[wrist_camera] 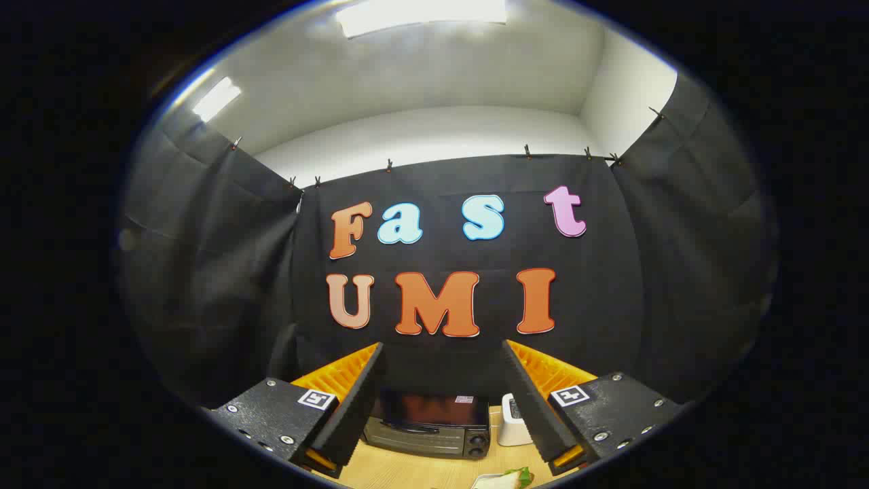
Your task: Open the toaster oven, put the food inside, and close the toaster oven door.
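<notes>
A dark toaster oven point(429, 428) stands on the wooden table point(400, 472), its door shut, with a handle along the top of the door and two knobs at its right side. It lies beyond and between the fingers. My gripper point(442, 367) is held high above the table and is open, with nothing between its fingers. The food point(508, 479), a sandwich with green leaf on a white plate, peeks in near the right finger, in front of the oven.
A small white appliance point(512, 422) stands right of the oven, close to its side. Black cloth walls close in the booth behind and on both sides.
</notes>
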Available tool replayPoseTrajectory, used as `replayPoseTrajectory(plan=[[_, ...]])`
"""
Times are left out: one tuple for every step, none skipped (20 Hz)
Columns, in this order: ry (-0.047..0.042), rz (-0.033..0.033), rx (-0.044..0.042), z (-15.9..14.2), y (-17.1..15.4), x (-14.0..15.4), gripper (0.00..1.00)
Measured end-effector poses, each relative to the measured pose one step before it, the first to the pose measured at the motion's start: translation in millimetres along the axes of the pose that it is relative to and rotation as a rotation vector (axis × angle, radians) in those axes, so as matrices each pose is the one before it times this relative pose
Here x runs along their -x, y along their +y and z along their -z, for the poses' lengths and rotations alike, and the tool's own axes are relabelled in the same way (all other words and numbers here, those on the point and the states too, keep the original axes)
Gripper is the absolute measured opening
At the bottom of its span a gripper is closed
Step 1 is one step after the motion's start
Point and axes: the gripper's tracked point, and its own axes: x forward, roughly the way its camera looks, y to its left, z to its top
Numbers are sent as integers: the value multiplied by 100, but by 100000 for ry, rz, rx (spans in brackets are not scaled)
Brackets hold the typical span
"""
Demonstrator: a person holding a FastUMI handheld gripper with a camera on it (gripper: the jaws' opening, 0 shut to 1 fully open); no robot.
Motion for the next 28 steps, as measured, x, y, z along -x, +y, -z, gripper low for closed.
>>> replayPoseTrajectory(plan=[[-90,-305,-839,-51,83,-78,99],[222,-410,-563,69,-69,-28,99],[-19,177,-359,-62,-79,-107,99],[-54,33,-94,-174,-142,168,99],[-200,238,22,-87,-120,-96,99],[-150,228,220,-99,-156,-64,99],[-320,460,77,-106,-79,-99,99],[-133,346,-38,-190,-141,-61,99],[-78,123,-386,-146,-2,-24,99],[-191,-10,-481,-93,-58,-120,99],[-105,69,-346,-87,9,-136,99],[-329,232,-265,-169,-181,-31,99],[-109,157,9,-108,-106,-92,99],[-74,135,2,-118,15,-57,99],[87,-223,219,6,97,-171,99],[360,52,193,92,73,-53,99],[521,-319,0,258,84,-168,99],[562,-385,-315,182,229,-3,99],[671,-479,-395,267,219,-64,99],[530,-238,-345,466,83,-153,99],[696,-24,-124,526,-17,-200,99],[645,-197,-344,629,-20,-214,99],[625,-925,-822,728,175,-408,99],[1151,-820,-1092,896,177,-273,99],[1439,-407,-1279,1055,82,-540,99],[1460,-187,-1214,994,63,-502,99],[1517,140,-1091,1061,-147,-612,99],[1474,610,-830,1079,-271,-667,99]])
